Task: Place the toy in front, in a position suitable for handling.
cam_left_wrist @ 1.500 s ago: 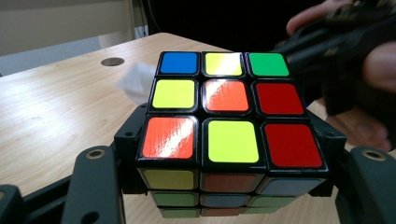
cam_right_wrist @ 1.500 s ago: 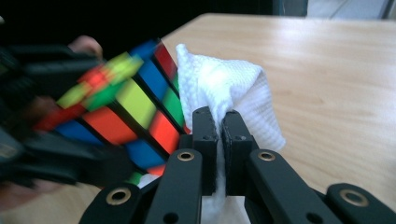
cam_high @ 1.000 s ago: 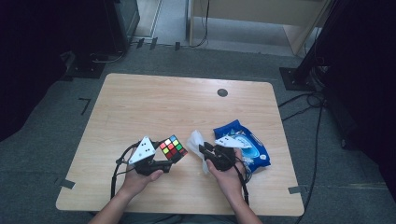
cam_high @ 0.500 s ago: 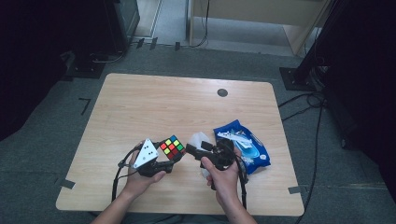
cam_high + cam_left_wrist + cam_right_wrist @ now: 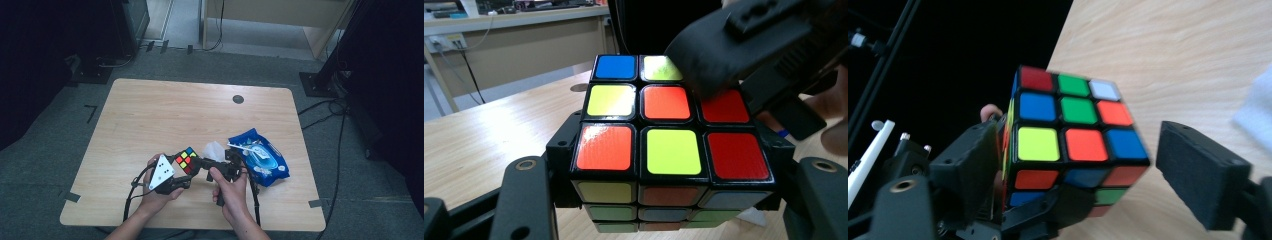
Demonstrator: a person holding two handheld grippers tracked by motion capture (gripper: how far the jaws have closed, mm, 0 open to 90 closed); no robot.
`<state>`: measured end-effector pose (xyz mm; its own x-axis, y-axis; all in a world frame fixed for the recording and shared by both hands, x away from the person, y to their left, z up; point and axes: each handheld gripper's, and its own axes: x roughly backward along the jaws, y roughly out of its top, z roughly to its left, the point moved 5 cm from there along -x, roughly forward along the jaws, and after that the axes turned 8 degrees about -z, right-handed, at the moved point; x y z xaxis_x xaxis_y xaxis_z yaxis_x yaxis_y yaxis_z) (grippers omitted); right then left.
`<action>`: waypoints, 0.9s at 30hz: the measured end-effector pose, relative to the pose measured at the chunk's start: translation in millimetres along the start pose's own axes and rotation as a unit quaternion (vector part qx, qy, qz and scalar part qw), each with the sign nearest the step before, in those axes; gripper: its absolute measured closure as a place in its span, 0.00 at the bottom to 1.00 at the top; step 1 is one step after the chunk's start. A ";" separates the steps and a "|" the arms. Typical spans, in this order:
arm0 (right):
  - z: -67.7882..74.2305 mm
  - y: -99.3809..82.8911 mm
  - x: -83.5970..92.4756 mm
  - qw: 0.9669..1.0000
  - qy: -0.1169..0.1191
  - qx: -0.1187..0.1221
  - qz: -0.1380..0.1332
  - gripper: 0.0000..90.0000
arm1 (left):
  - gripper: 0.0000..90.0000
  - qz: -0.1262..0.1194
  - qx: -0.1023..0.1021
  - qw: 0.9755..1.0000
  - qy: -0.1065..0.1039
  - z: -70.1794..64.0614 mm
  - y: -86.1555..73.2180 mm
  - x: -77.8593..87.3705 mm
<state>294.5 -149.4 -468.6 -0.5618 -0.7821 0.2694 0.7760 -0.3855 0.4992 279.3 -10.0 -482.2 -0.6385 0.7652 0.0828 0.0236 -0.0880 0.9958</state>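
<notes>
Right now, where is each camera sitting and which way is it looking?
High view: above the person's side, looking forward and down on the table; forearms, both hands show.
Left gripper view: on the left gripper, facing the puzzle cube clamped in its jaws.
Right gripper view: on the right gripper, jaws apart beside the cube.
All share the cube.

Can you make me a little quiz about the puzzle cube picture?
1. True or false: the left gripper is clamped on the Rubik's cube.
2. What lies on the table to the right of the right gripper: A) a banana, B) a blue wipes packet, C) a mug?
3. In the left gripper view, what colour is the centre square of the cube's top face?

Key:
1. True; its jaws press the cube's sides.
2. B.
3. Orange.
</notes>
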 end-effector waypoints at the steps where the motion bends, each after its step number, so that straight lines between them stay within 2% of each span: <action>1: 0.6 -0.9 -0.1 1.000 0.007 -0.002 -0.005 0.32 | 0.38 -0.001 0.002 1.000 0.001 0.0 -0.3 -0.1; 4: -1.9 2.4 3.6 0.999 0.017 -0.016 -0.029 0.39 | 0.38 0.013 0.010 1.000 -0.003 2.0 -3.0 -2.2; 7: -3.4 2.6 4.5 0.999 -0.001 0.013 -0.030 0.39 | 0.37 0.026 0.012 1.000 -0.007 1.6 -5.5 -4.2; 9: -1.9 1.1 4.0 0.998 -0.016 0.044 -0.030 0.39 | 0.37 0.036 0.020 0.999 -0.010 1.6 -6.8 -5.8; 10: -0.1 0.7 3.7 0.996 -0.028 0.072 -0.031 0.39 | 0.37 0.041 0.021 0.999 -0.010 1.7 -7.2 -6.6; 11: 3.1 -0.1 3.6 0.992 -0.048 0.114 -0.033 0.39 | 0.37 0.046 0.025 0.999 -0.010 1.7 -7.6 -7.6; 12: 6.9 -1.5 2.6 0.983 -0.071 0.167 -0.037 0.39 | 0.37 0.050 0.027 0.998 -0.010 2.0 -7.7 -8.2; 13: 11.3 -3.9 1.7 0.971 -0.096 0.217 -0.038 0.39 | 0.37 0.050 0.031 0.998 -0.010 2.1 -7.5 -8.5; 15: 20.4 -9.7 -1.1 0.944 -0.128 0.301 -0.036 0.39 | 0.37 0.053 0.034 0.998 -0.011 2.6 -7.1 -8.5; 16: 23.3 -12.0 -1.9 0.935 -0.138 0.326 -0.035 0.39 | 0.37 0.057 0.039 0.997 -0.016 3.1 -7.2 -8.7; 17: 27.8 -15.6 -3.2 0.919 -0.152 0.361 -0.034 0.39 | 0.37 0.061 0.042 0.997 -0.019 3.5 -7.6 -8.8; 18: 29.0 -16.8 -3.9 0.912 -0.158 0.376 -0.034 0.39 | 0.37 0.064 0.043 0.997 -0.021 3.8 -8.0 -9.1; 20: 28.8 -18.0 -5.0 0.908 -0.162 0.385 -0.033 0.39 | 0.38 0.070 0.038 0.997 -0.019 4.1 -8.8 -9.2; 22: 27.1 -17.8 -6.0 0.911 -0.157 0.380 -0.030 0.39 | 0.38 0.075 0.033 0.996 -0.017 4.5 -8.6 -8.9; 24: 27.2 -15.3 -4.9 0.917 -0.142 0.372 -0.032 0.37 | 0.38 0.078 0.036 0.996 -0.021 5.7 -7.4 -8.8; 26: 30.3 -8.3 1.2 0.927 -0.113 0.356 -0.040 0.31 | 0.38 0.081 0.036 0.996 -0.015 8.7 -7.6 -7.9; 27: 31.4 -3.1 5.9 0.930 -0.104 0.349 -0.047 0.31 | 0.38 0.081 0.038 0.996 -0.013 10.9 -7.7 -7.3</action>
<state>279.7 -137.4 -442.7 -0.7171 -0.6221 0.3142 0.3858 0.0211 0.9223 292.2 -8.0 -490.0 -0.6021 0.7609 0.2419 0.1837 -0.1629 0.9694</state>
